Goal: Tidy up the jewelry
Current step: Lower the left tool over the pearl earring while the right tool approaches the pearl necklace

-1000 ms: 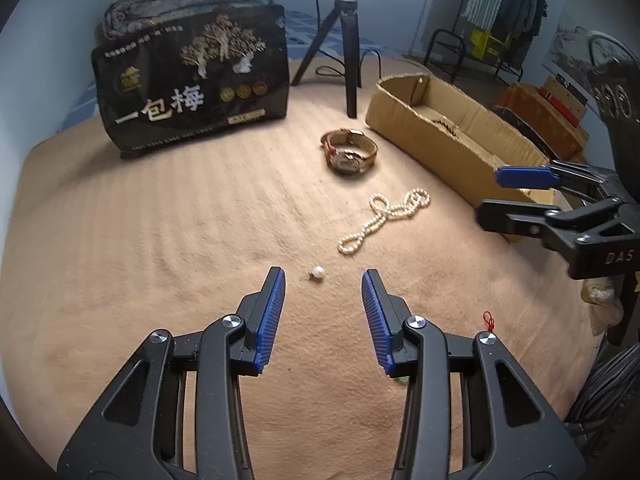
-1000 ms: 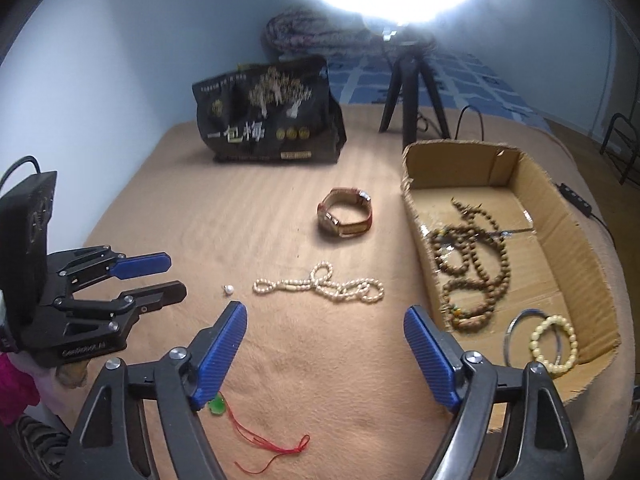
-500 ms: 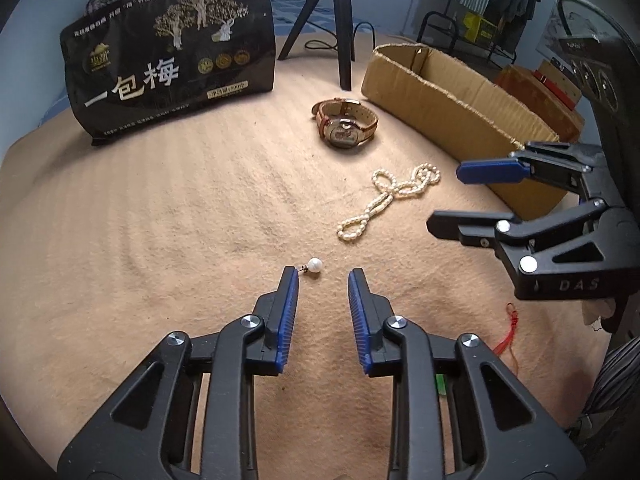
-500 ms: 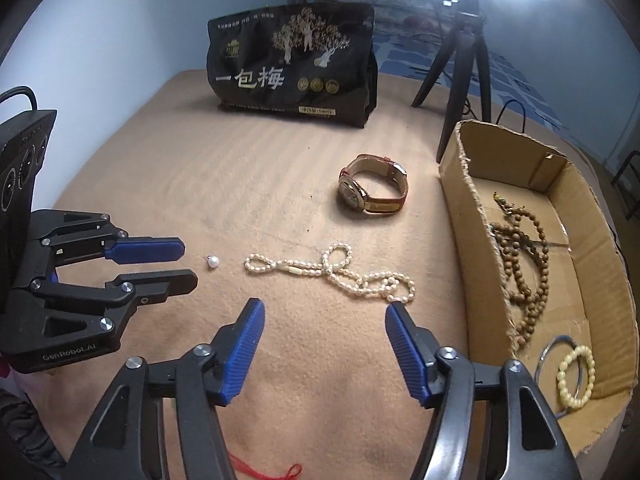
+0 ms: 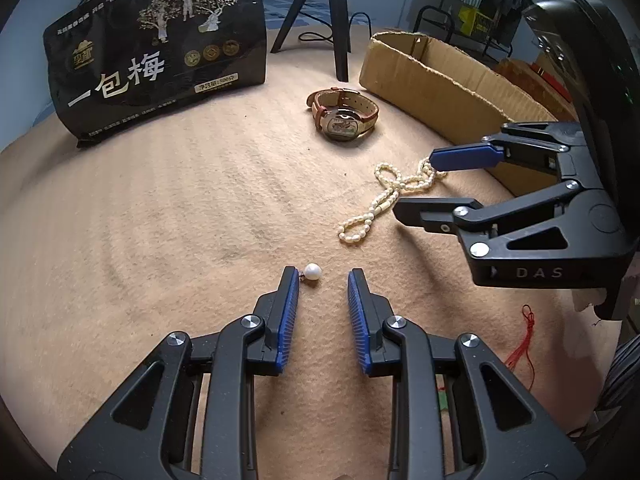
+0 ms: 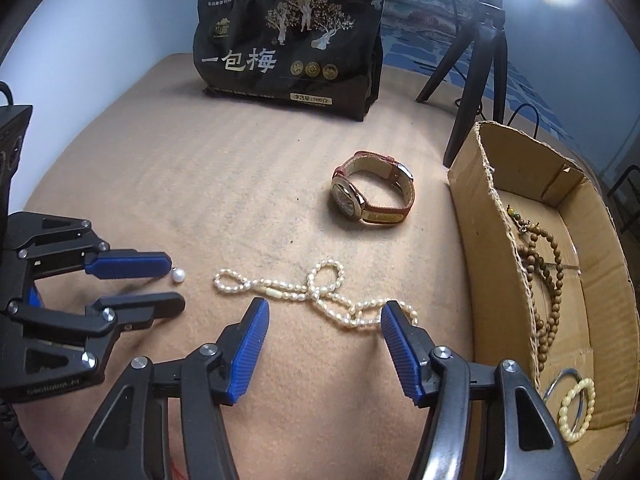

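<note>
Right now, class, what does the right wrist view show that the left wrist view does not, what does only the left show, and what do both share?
Only the right wrist view looks into the brown cardboard box: dark wooden bead strands, a cream bead bracelet and a thin metal bangle. Only the left wrist view shows the red knotted cord. Both share the single white pearl pendant, the long white pearl strand, the brown-strapped wristwatch, the black printed bag and both open claws.

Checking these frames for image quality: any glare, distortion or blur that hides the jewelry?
Right wrist view: a blown-out light flares in the top right corner, well away from the pearl necklace and watch. Both views: fisheye bending curves the edges and darkens the corners. Left wrist view: evenly lit, the single pearl sharp, soft shadows only.
</note>
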`<control>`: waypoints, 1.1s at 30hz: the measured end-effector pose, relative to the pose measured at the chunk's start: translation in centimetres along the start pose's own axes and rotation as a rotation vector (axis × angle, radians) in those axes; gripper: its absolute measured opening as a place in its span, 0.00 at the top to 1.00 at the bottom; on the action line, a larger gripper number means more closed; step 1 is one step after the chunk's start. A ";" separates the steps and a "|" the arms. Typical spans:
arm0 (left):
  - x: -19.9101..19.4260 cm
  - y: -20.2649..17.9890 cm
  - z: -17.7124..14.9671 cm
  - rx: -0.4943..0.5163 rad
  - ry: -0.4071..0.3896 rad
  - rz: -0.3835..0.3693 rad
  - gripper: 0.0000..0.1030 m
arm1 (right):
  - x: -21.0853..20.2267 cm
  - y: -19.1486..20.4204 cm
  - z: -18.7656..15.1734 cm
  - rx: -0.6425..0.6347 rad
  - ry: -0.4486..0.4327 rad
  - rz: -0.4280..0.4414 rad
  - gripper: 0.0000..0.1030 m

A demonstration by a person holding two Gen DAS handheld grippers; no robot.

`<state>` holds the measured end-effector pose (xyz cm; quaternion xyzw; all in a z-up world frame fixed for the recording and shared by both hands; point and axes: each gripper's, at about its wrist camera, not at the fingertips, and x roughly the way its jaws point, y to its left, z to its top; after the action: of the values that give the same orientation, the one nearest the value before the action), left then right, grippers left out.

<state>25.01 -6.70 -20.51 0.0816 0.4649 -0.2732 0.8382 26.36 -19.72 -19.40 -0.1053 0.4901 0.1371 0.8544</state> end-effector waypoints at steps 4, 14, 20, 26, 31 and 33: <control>0.4 -0.1 0.2 0.008 -0.003 0.010 0.79 | 0.6 -0.2 0.1 -0.005 0.006 -0.011 0.41; 0.7 0.6 0.6 -0.005 -0.013 0.029 0.79 | 1.6 -0.1 0.4 -0.025 -0.004 -0.017 0.41; 0.9 1.2 1.1 -0.031 -0.021 0.049 0.79 | 2.0 -0.2 0.4 -0.029 -0.011 -0.003 0.40; 0.7 2.0 1.2 -0.052 -0.028 0.062 0.79 | 1.9 -0.1 0.3 -0.027 -0.011 -0.007 0.40; 0.8 2.2 1.4 -0.047 -0.033 0.080 0.79 | 1.8 -0.1 0.2 -0.026 -0.009 -0.008 0.40; 1.1 2.1 1.5 -0.040 -0.031 0.086 0.79 | 1.8 -0.1 0.2 -0.024 -0.009 -0.007 0.40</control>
<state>27.76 -5.94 -20.84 0.0802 0.4532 -0.2288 0.8578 27.45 -19.48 -20.82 -0.1165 0.4844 0.1407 0.8556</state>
